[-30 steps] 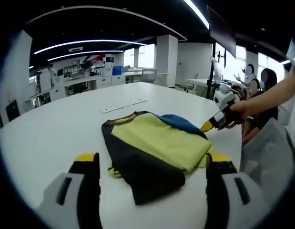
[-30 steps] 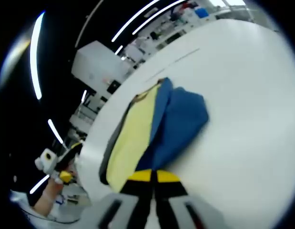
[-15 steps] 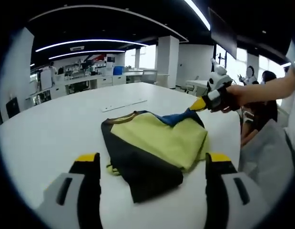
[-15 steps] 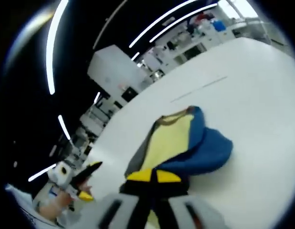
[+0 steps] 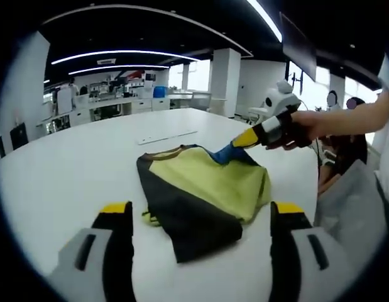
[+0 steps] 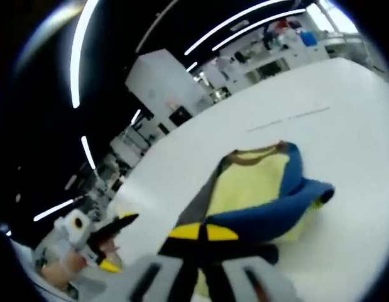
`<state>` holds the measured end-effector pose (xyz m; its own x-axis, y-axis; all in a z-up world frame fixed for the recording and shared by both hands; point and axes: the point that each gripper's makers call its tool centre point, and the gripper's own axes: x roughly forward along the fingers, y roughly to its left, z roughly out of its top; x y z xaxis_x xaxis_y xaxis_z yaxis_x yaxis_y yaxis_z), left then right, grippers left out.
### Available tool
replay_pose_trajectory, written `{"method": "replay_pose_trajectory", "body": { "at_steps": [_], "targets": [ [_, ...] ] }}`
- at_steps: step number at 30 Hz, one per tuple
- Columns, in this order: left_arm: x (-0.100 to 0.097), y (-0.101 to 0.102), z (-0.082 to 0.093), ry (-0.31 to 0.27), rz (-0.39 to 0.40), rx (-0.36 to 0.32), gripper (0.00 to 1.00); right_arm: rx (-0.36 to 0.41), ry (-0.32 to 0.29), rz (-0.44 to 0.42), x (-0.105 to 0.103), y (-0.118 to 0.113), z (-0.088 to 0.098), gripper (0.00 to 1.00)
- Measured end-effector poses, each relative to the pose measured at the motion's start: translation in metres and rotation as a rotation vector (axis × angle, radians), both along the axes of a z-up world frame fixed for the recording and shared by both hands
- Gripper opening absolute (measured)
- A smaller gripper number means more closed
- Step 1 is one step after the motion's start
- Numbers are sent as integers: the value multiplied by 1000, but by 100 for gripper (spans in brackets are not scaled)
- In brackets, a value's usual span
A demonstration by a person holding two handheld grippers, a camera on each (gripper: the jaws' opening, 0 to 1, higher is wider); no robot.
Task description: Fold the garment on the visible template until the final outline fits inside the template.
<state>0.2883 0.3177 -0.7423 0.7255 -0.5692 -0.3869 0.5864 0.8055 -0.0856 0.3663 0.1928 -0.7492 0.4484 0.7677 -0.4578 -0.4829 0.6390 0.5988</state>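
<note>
A yellow, black and blue garment (image 5: 203, 192) lies bunched on the white table (image 5: 68, 170). In the left gripper view my left gripper (image 5: 200, 211) stands open at the garment's near edge, a jaw on either side, touching nothing. My right gripper (image 5: 246, 137), held by a hand (image 5: 298, 129), comes in from the right, shut on the garment's blue flap (image 5: 224, 152) and lifting it above the yellow panel. In the right gripper view my right gripper (image 6: 199, 231) is shut on the blue flap (image 6: 276, 211), with the yellow panel (image 6: 254, 182) beyond. The left gripper (image 6: 112, 242) shows at lower left.
A thin white strip (image 5: 166, 136) lies on the table behind the garment, and the strip (image 6: 288, 118) appears again in the right gripper view. People (image 5: 345, 126) sit at the table's right side. Desks and a pillar (image 5: 224, 80) stand far behind.
My right gripper has risen and carried the blue flap up and inward over the yellow panel. The left gripper has stayed open in place.
</note>
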Motion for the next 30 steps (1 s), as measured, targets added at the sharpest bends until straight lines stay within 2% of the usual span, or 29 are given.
{"method": "replay_pose_trajectory", "body": {
  "at_steps": [3,12,18,25,30],
  "targets": [
    [1,1,-2,3,-1,-3,87,-21,4,13,-4,10,-10,0],
    [1,0,-3,6,3,-14,87,-194,-14,97,-19,30,-53,0],
    [-1,-1,-3,11,7,-18,87,-247,-25,120,-23,35,-65,0],
    [-1,0,-4,15,15,-25,87,-246,-21,120,-23,33,-62,0],
    [-2,-1,-3,13,13,-28,87,-244,-69,142,-22,30,-51,0]
  ]
}}
